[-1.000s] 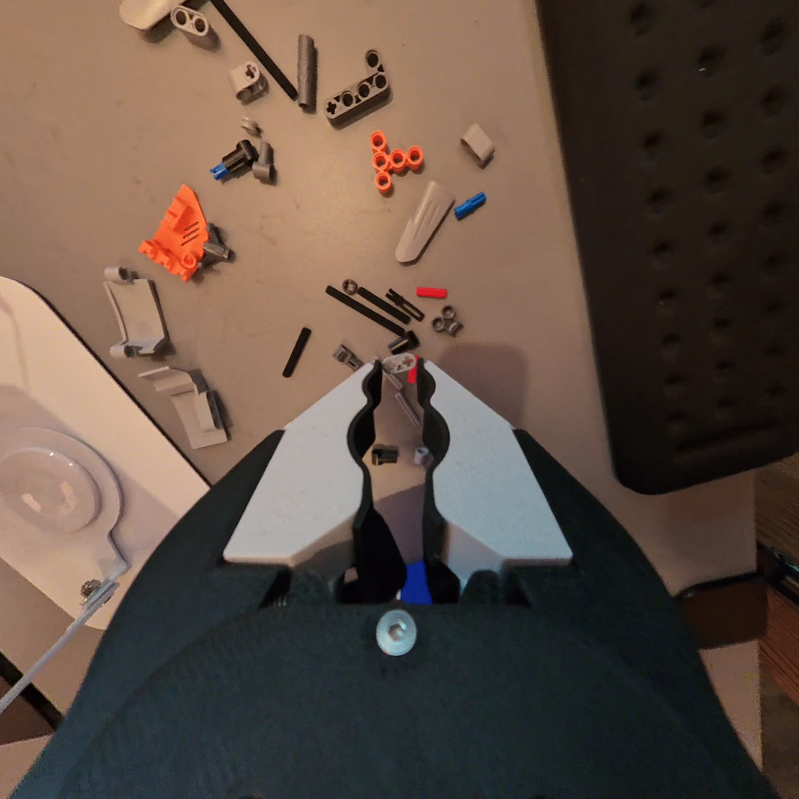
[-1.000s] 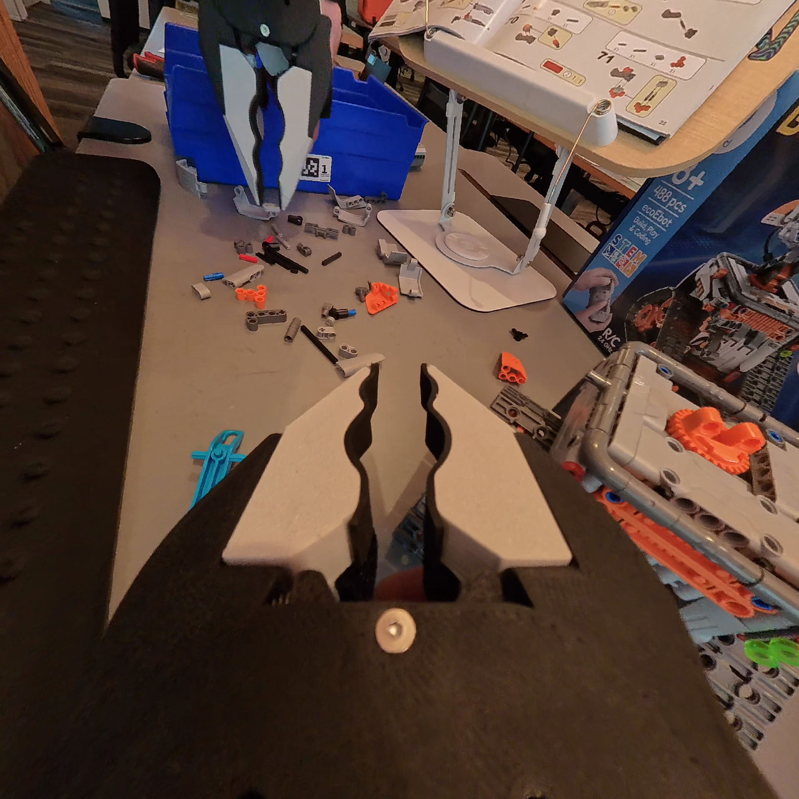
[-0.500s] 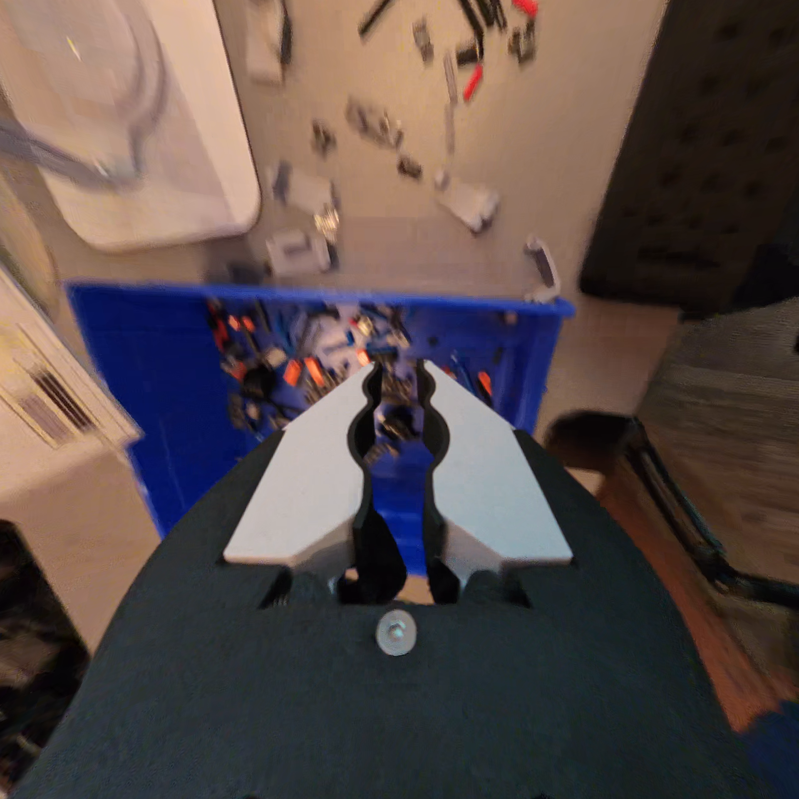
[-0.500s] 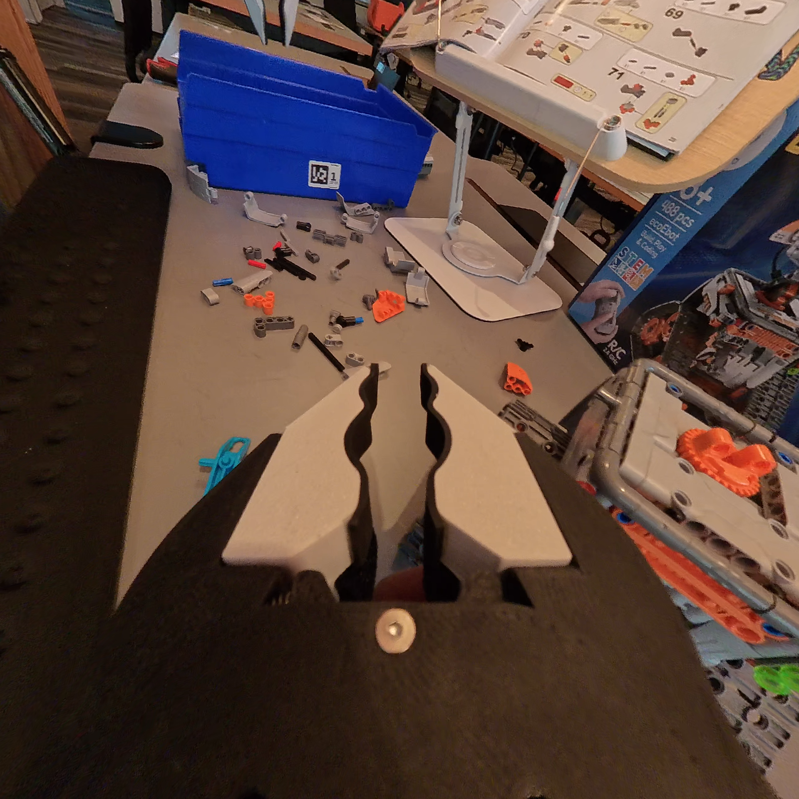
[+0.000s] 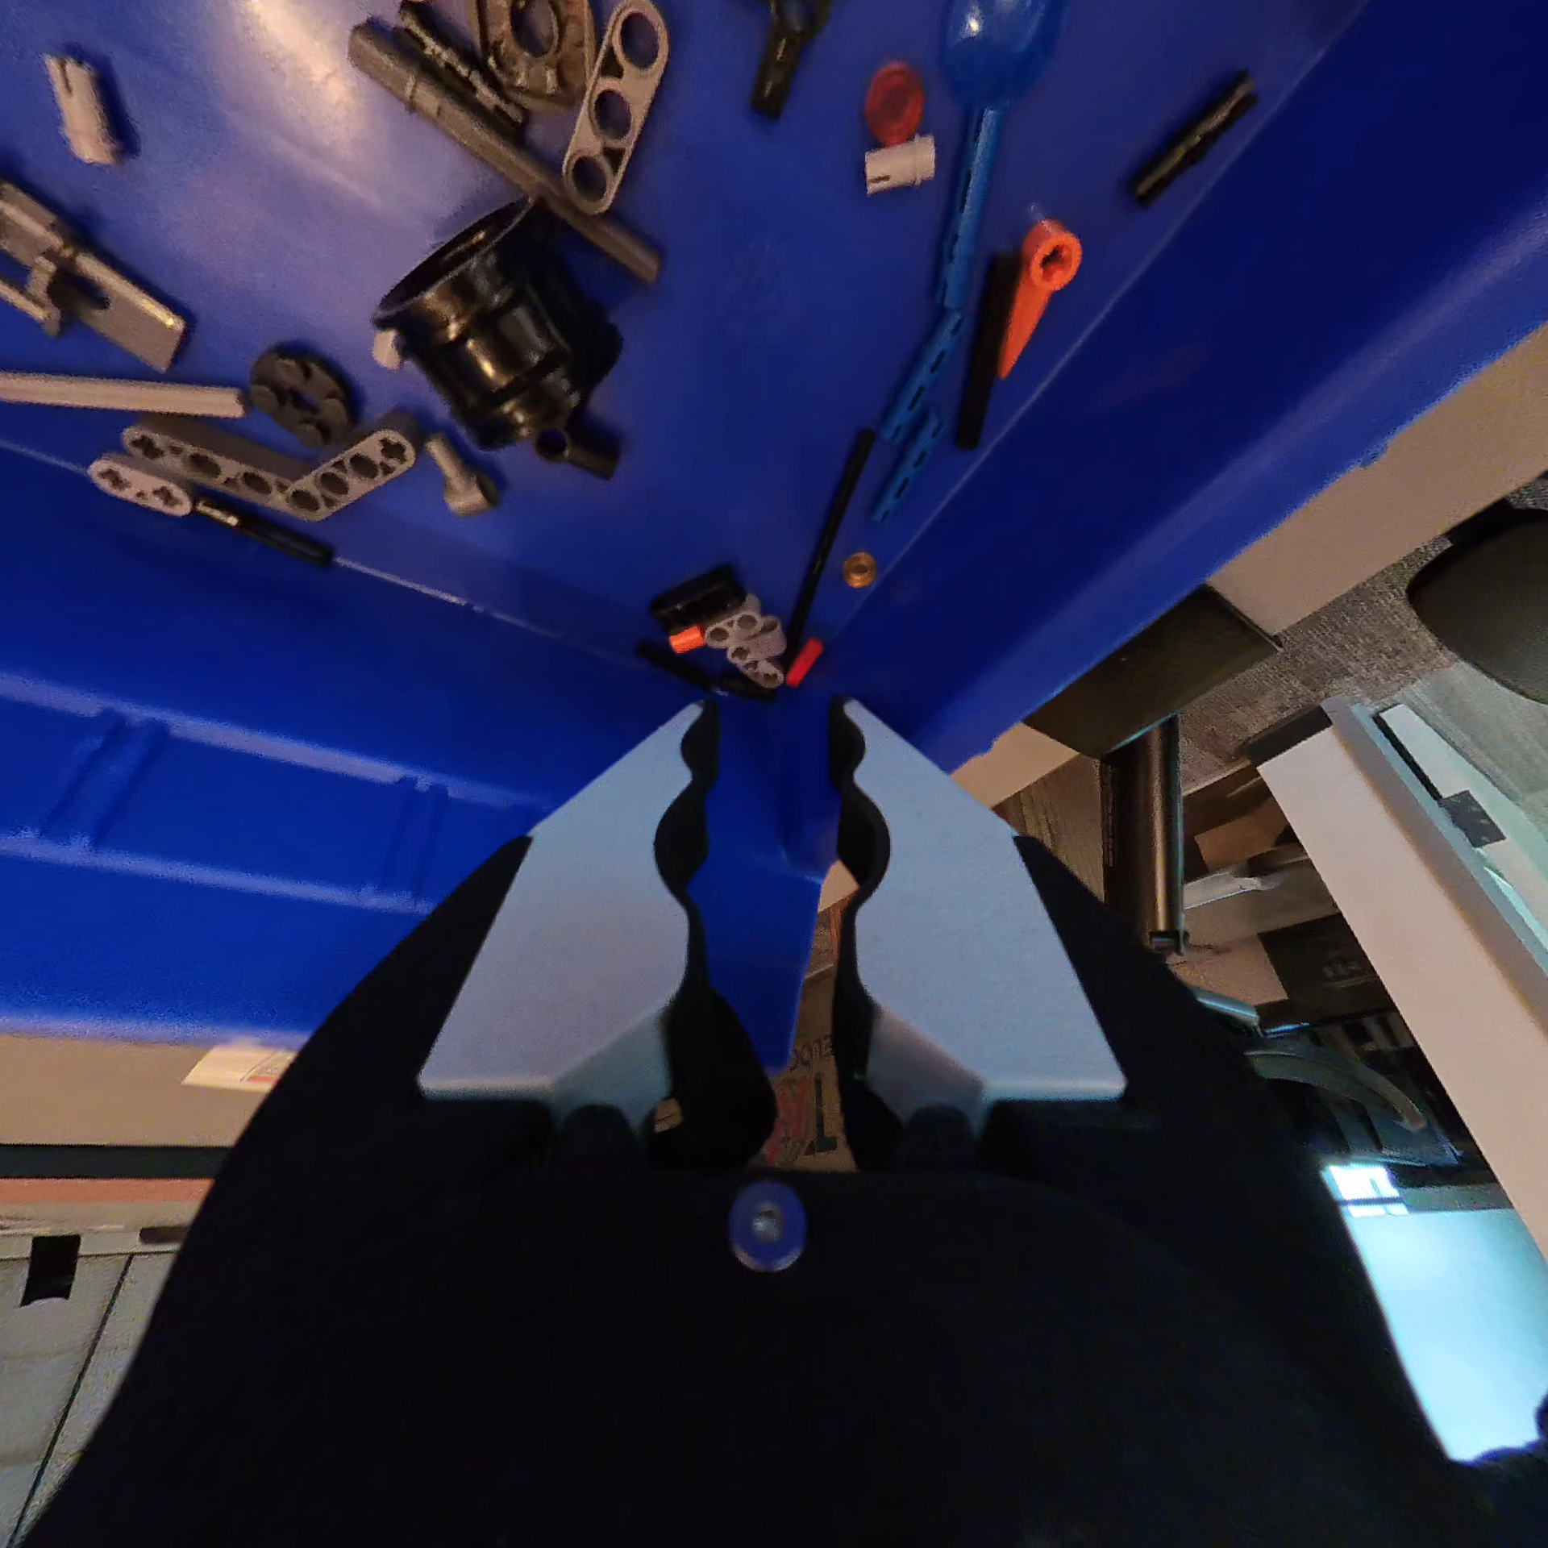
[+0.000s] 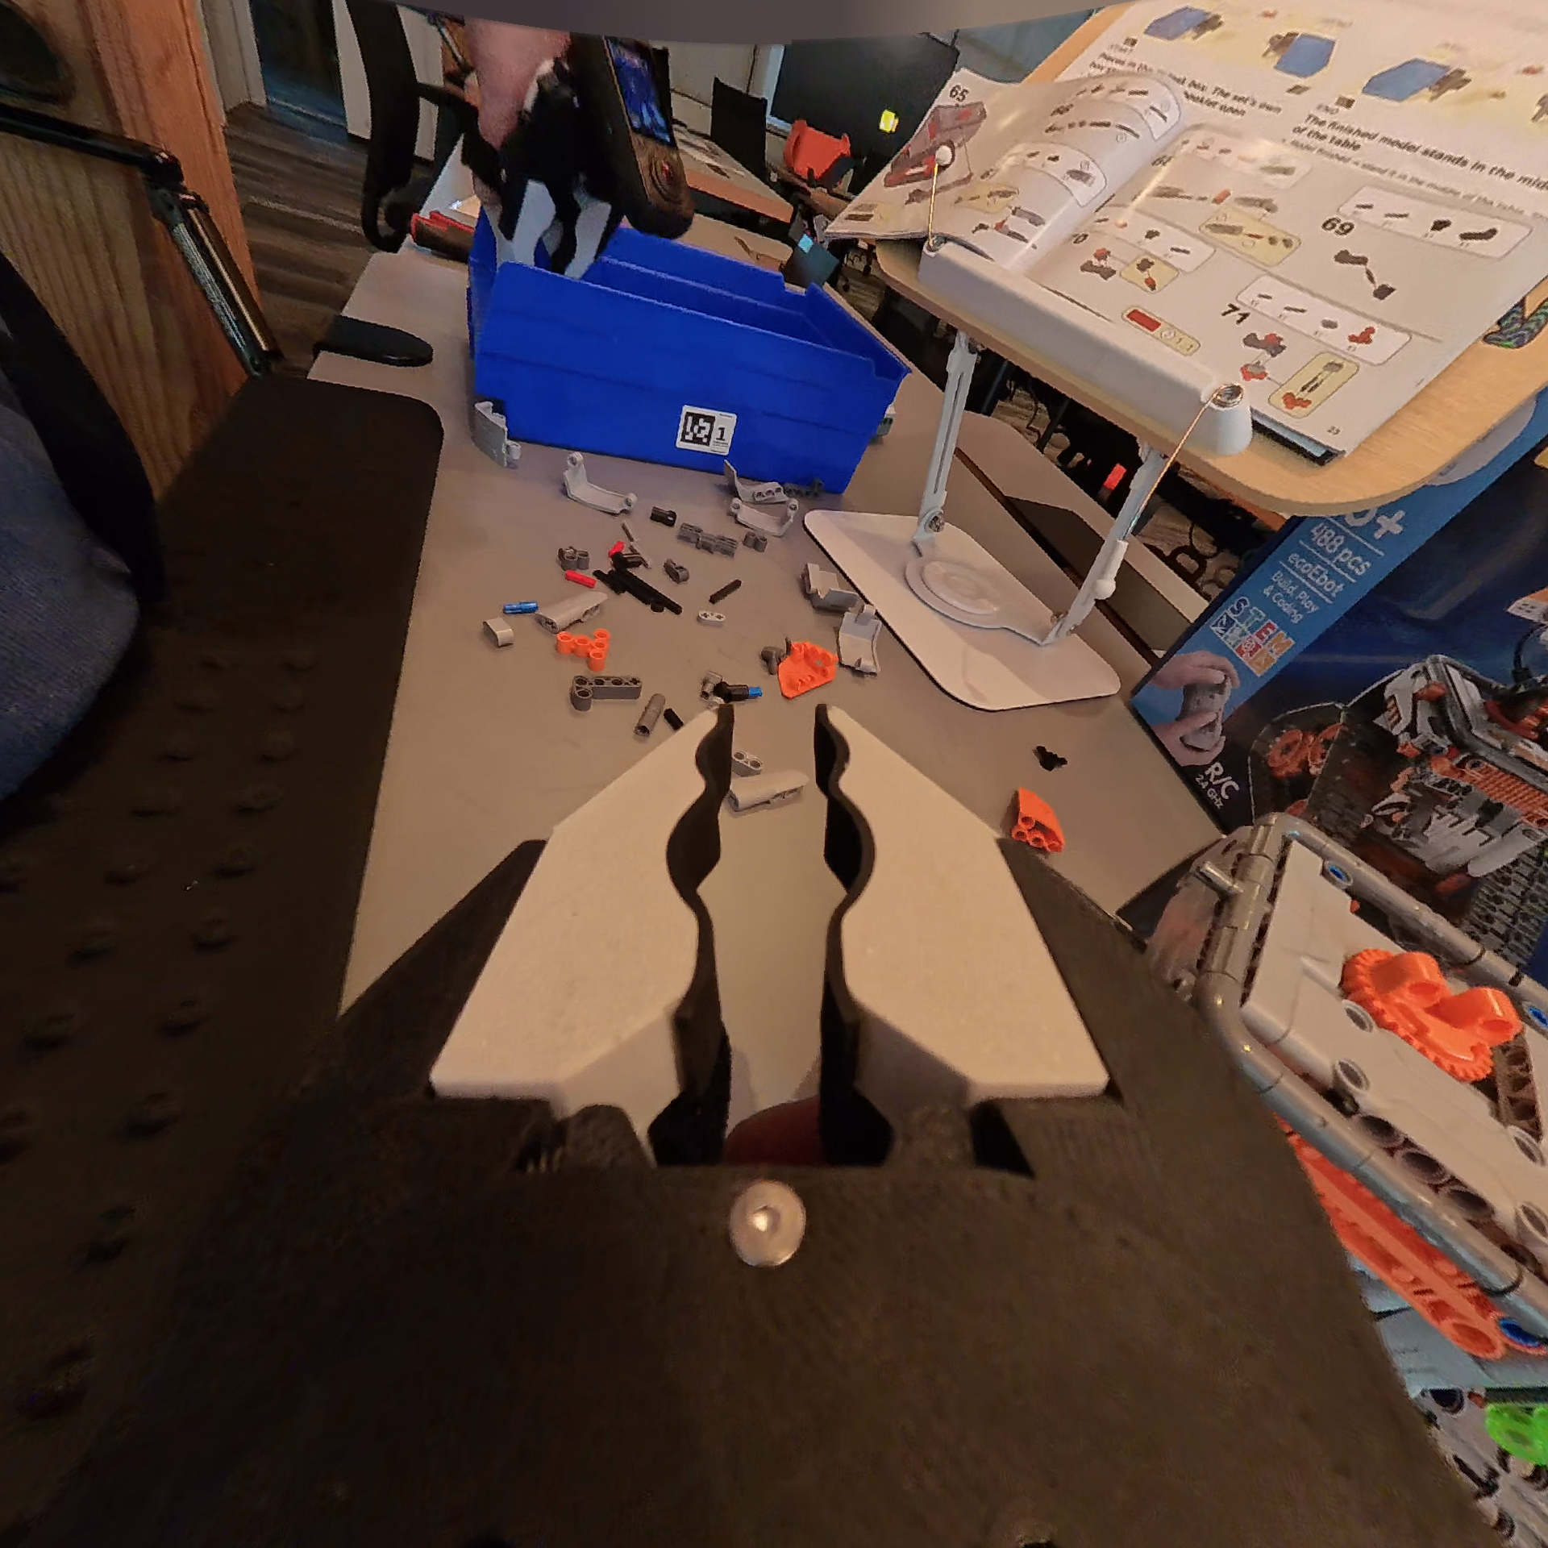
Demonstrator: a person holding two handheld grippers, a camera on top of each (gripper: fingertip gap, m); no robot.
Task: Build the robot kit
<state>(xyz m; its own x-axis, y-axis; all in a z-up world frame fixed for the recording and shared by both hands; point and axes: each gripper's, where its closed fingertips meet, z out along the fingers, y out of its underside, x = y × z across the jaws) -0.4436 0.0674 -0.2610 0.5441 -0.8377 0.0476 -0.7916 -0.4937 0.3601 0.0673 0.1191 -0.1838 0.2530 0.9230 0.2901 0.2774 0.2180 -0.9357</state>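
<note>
Your left gripper (image 5: 772,712) points down into the blue bin (image 5: 251,838), its fingers a narrow gap apart with nothing between them. Its tips sit just short of a small cluster in the bin's corner: a pale grey connector (image 5: 748,638), a short red pin (image 5: 804,662) and a black piece with an orange end (image 5: 695,607). Farther into the bin lie a black wheel hub (image 5: 503,335), a bent grey beam (image 5: 260,473), a long blue strip (image 5: 938,352) and an orange lever (image 5: 1034,285).

Your right gripper (image 6: 772,720) hovers over the grey table (image 6: 469,754), well in front of the bin, also narrowly parted and empty. A light grey curved panel (image 6: 766,790) shows between its fingers, lying on the table. Between that panel and the bin, loose parts are scattered, among them an orange wedge (image 6: 806,668) and an orange ring cluster (image 6: 584,647). To the right of the bin stands a white book stand (image 6: 963,620) carrying an open instruction booklet (image 6: 1215,218).
</note>
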